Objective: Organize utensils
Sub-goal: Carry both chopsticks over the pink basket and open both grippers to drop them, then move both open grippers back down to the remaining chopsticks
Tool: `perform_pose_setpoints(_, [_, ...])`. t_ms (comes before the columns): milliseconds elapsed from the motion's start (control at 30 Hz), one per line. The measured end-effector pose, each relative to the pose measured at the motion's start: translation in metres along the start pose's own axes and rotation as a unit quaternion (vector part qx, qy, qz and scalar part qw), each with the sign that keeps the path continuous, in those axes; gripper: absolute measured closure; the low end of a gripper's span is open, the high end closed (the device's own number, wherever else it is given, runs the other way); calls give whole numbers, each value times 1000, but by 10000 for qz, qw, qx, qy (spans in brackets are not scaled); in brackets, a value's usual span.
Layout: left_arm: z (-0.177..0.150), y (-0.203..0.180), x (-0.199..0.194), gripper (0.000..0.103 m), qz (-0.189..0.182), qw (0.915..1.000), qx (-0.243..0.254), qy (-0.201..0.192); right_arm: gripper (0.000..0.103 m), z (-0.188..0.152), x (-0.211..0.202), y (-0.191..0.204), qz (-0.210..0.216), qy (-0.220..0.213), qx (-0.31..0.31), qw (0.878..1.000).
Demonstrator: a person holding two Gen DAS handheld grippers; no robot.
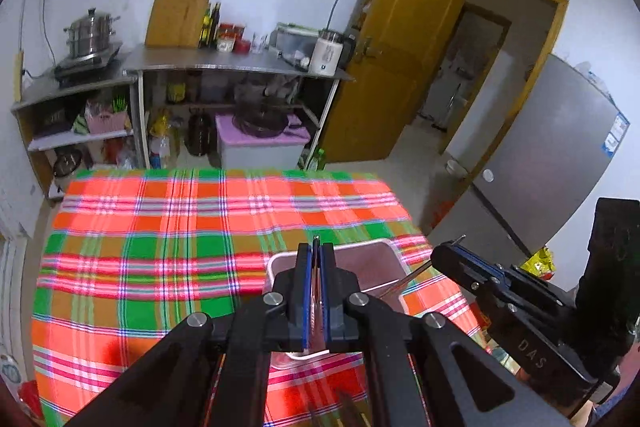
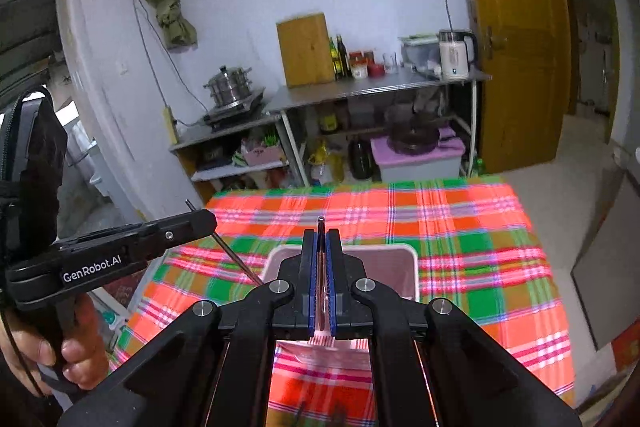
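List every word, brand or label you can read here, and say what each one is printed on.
"DAS" on the side of the right tool, seen from the left wrist camera.
"GenRobot.AI" on the side of the left tool, seen from the right wrist camera.
Blue stickers on the grey fridge: too small to read.
Bottles and jars on the metal counter: labels too blurred to read.
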State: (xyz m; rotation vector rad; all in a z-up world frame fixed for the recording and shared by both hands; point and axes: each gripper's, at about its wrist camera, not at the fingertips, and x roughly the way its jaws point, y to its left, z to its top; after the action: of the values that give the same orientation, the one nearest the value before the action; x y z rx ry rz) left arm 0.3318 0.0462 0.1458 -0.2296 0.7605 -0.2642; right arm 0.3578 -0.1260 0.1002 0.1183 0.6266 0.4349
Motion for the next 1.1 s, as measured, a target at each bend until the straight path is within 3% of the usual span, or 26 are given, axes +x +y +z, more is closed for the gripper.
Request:
perform_pose_setpoints(167, [-18,14,30,99,32,9997,-84,235,99,-18,23,-7,-25,254,41,9997])
perform_pose_setpoints(367, [-24,23,33,99,49,9997,-145,204,99,-25,35,-18,40,402,171,9990])
perform_pose_setpoints(433, [-24,22,29,96,28,9998,-132,141,99,-25,34,-20,59,398,197,9990])
perform_pose_setpoints(500, [-23,23,22,82,27,9999,-132,20,98,-24,30,-21,15,333,185,9993])
perform_pose_setpoints(600, [-20,21,6,71,-23,9997,-151,-196,86,-19,16,-19,42,163,159,9997])
perform_pose_setpoints(833, [-26,11,-47,71,-21,9974,-61,-713,86,-15,-32,-9,108,-252,20,9996])
perform_pose_setpoints(1100, [-84,-10,-105,71,-169,9941,79,-1067,86,-56,-104,-2,123,-617,-64,9980])
